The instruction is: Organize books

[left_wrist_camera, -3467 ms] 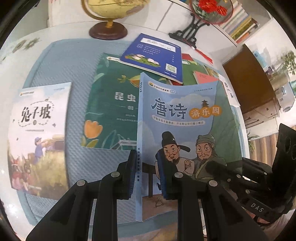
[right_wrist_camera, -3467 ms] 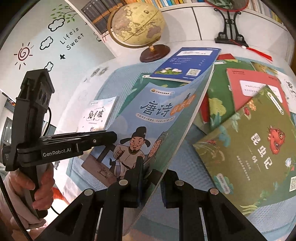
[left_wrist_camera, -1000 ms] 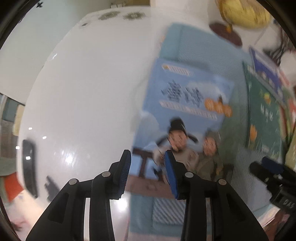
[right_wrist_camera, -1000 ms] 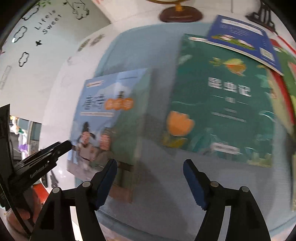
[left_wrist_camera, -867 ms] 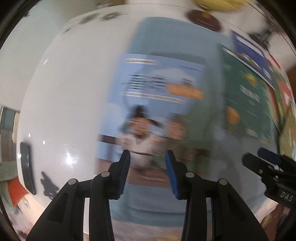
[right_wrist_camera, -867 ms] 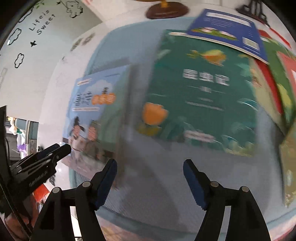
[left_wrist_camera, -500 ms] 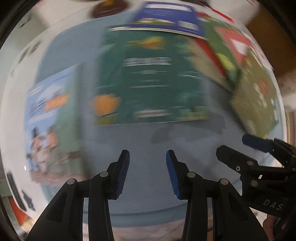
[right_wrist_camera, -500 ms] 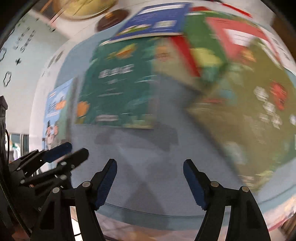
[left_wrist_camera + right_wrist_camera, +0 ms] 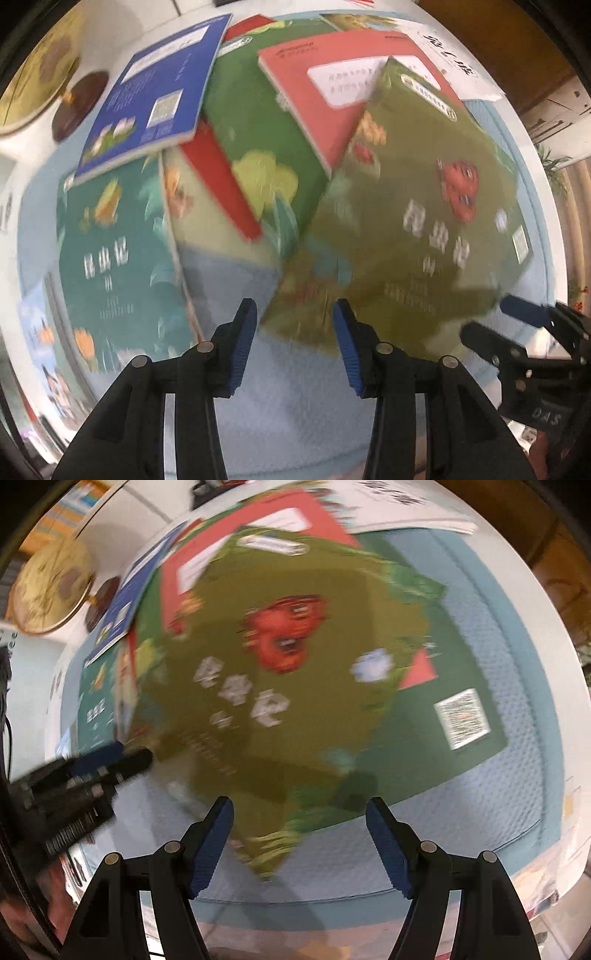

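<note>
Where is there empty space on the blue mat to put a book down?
The mat is bare along its near edge, between the left claw and the olive book. In the right view, a bare strip runs right of that book. Further back it is crowded: overlapping teal book, blue book, red book.

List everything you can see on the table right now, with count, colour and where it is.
Olive-green book: one, red insect on cover, nearest both grippers, topmost on the right.
Salmon-red book: one, partly under the olive one.
Green book: one, mid pile, yellow flower.
Red book: one, only an edge strip shows.
Dark blue book: one, far left of pile, overlapping others.
Teal book: one, left side.
Light blue book: one, far left edge.
White book: one, far right.
Blue mat: one, under the books.
Globe: one, yellowish, far left.
Left gripper: open, empty.
Right gripper: open, empty.
</note>
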The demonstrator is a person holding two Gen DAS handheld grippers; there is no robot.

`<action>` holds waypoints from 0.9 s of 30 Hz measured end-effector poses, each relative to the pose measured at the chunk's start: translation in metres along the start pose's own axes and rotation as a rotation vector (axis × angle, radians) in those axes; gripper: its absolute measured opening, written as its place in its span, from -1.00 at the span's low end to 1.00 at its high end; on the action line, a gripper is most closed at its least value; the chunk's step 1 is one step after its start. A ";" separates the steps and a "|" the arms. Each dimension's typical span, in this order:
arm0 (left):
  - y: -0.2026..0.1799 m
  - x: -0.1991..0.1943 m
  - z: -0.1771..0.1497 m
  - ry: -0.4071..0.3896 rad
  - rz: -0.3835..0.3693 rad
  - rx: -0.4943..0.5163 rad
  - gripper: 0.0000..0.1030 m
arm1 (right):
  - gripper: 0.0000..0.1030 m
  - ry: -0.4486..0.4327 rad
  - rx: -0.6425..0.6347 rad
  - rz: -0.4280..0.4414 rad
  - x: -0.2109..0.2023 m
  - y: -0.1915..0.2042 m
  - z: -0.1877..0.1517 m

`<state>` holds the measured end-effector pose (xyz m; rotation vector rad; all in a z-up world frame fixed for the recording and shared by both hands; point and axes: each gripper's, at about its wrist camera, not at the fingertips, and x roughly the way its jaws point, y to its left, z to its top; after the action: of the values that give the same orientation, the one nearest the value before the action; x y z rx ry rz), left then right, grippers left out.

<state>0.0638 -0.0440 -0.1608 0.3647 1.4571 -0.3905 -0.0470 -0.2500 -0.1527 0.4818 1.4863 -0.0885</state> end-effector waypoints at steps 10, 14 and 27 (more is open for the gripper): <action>-0.012 0.010 0.038 0.036 -0.023 -0.029 -0.03 | 0.47 0.006 -0.050 0.034 0.000 -0.015 0.024; -0.022 0.026 0.074 0.054 -0.031 -0.018 0.34 | 0.50 -0.007 -0.071 0.047 -0.001 -0.015 0.037; -0.018 0.035 0.089 0.143 -0.132 -0.003 0.51 | 0.78 -0.080 -0.136 0.126 0.010 0.003 0.056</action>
<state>0.1365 -0.1032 -0.1890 0.2996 1.6262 -0.4758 0.0069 -0.2652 -0.1610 0.4554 1.3707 0.0907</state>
